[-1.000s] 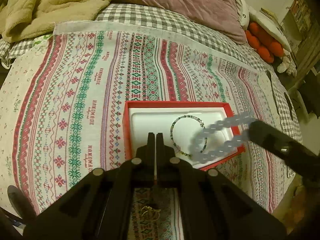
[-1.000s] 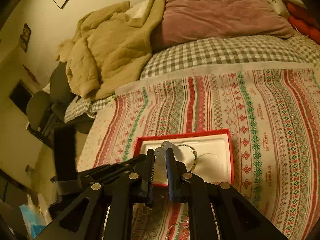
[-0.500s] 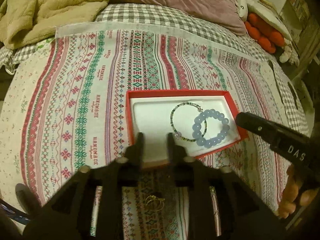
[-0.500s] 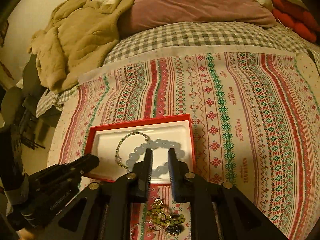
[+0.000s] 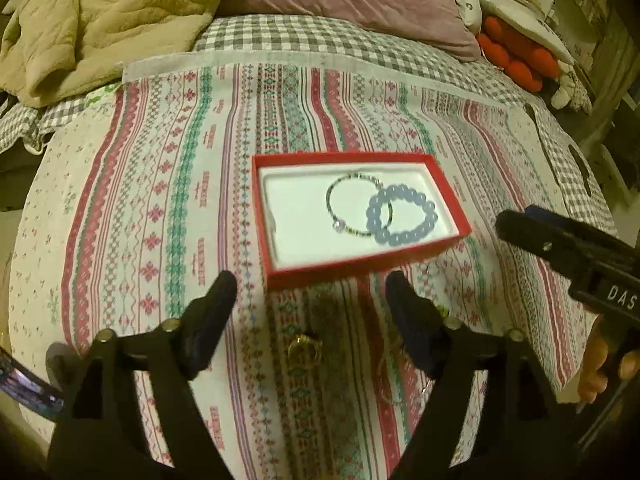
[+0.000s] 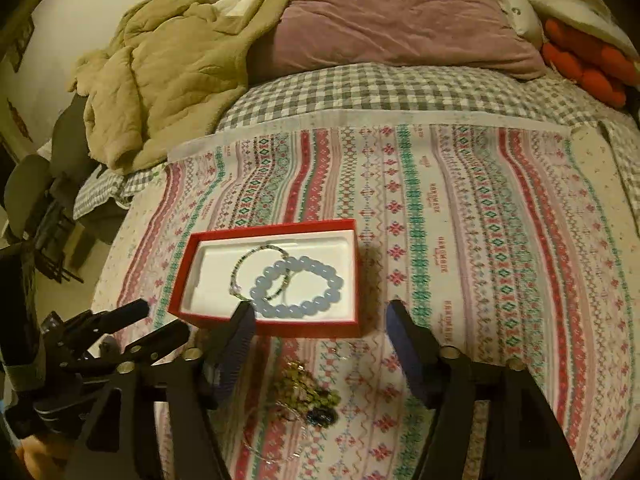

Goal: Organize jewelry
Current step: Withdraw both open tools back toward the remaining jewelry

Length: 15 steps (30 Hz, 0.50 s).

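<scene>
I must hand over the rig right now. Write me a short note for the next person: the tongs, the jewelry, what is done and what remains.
Left tongs: open, nothing between them, jaws have just been opening.
Right tongs: open, nothing between them, jaws have just been opening.
Red box on the striped cloth: holds the blue bead bracelet, overlapping the thin bracelet.
Done: two bracelets are in the box.
Left: a gold ring and a bead cluster with a thin chain lie on the cloth in front of the box.

- Bed (image 6: 360, 84) carries a patterned cloth (image 6: 460, 216).
- Red box (image 6: 264, 326) sits mid-cloth.
- Loose jewelry (image 6: 308, 396) lies on the cloth just before the box.
- Beige blanket (image 6: 168, 80) and mauve pillow (image 6: 400, 20) lie beyond it.
</scene>
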Tool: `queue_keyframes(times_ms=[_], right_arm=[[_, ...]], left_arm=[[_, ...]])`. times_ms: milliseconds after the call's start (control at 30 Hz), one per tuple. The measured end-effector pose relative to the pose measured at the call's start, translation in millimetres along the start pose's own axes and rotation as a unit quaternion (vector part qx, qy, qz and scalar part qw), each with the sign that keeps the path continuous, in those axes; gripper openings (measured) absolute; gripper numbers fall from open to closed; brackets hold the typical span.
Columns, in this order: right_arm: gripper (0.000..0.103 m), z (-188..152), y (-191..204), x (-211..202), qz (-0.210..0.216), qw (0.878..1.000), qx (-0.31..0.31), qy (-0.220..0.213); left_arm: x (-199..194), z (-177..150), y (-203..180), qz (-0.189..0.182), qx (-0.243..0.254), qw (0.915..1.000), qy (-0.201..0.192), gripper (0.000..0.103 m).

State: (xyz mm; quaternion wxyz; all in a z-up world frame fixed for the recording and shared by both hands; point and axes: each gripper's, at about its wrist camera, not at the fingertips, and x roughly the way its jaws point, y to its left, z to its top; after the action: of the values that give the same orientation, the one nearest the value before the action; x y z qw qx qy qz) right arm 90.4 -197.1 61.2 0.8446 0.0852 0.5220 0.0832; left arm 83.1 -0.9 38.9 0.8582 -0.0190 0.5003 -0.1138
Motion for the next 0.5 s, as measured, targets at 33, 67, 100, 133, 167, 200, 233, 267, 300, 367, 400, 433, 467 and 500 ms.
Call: queue_keyframes(times_ms=[33, 67, 100, 133, 167, 200, 233, 267, 300, 367, 400, 433, 467, 500], right_arm=[[0.076, -2, 0, -2, -0.002, 1.000, -0.001, -0.001], [0.078, -5, -1, -4, -0.005, 1.000, -0.004, -0.002], [0.082, -8, -1, -6, -0.007, 1.000, -0.006, -0.003], [0.084, -10, -1, -7, -0.011, 1.000, -0.008, -0.005], [0.085, -13, 0, -9, -0.016, 1.000, -0.012, -0.006], [0.085, -17, 0, -11, -0.021, 1.000, -0.016, -0.007], [0.085, -18, 0, -11, -0.024, 1.000, -0.018, -0.007], [0.087, -21, 1, -12, -0.027, 0.999, -0.022, -0.007], [0.088, -24, 1, -12, -0.030, 0.999, -0.026, -0.006], [0.089, -28, 2, -11, -0.036, 0.999, -0.033, -0.003], [0.090, -30, 3, -10, -0.039, 0.999, -0.035, -0.002], [0.091, -33, 3, -10, -0.042, 0.998, -0.039, -0.001], [0.091, -36, 4, -10, -0.045, 0.998, -0.043, 0.001], [0.093, -39, 4, -9, -0.047, 0.998, -0.050, 0.003]], left_arm=[[-1, -3, 0, 0.003, 0.003, 1.0000, 0.003, 0.081], [-1, -6, 0, 0.005, 0.004, 1.0000, 0.005, 0.081], [-1, -9, 1, 0.008, 0.006, 0.9999, 0.009, 0.081], [-1, -12, 1, 0.010, 0.007, 0.9998, 0.012, 0.082], [-1, -14, 2, 0.012, 0.009, 0.9998, 0.014, 0.083], [-1, -17, 3, 0.013, 0.010, 0.9997, 0.016, 0.083], [-2, -20, 4, 0.015, 0.011, 0.9997, 0.017, 0.085], [-2, -22, 5, 0.017, 0.011, 0.9996, 0.018, 0.086], [-2, -25, 7, 0.018, 0.011, 0.9996, 0.019, 0.087], [-2, -29, 11, 0.020, 0.011, 0.9995, 0.019, 0.094], [-2, -31, 13, 0.023, 0.011, 0.9995, 0.019, 0.096], [-3, -34, 15, 0.027, 0.011, 0.9994, 0.017, 0.099], [-3, -36, 17, 0.030, 0.011, 0.9994, 0.015, 0.100], [-3, -38, 20, 0.034, 0.010, 0.9993, 0.014, 0.100]])
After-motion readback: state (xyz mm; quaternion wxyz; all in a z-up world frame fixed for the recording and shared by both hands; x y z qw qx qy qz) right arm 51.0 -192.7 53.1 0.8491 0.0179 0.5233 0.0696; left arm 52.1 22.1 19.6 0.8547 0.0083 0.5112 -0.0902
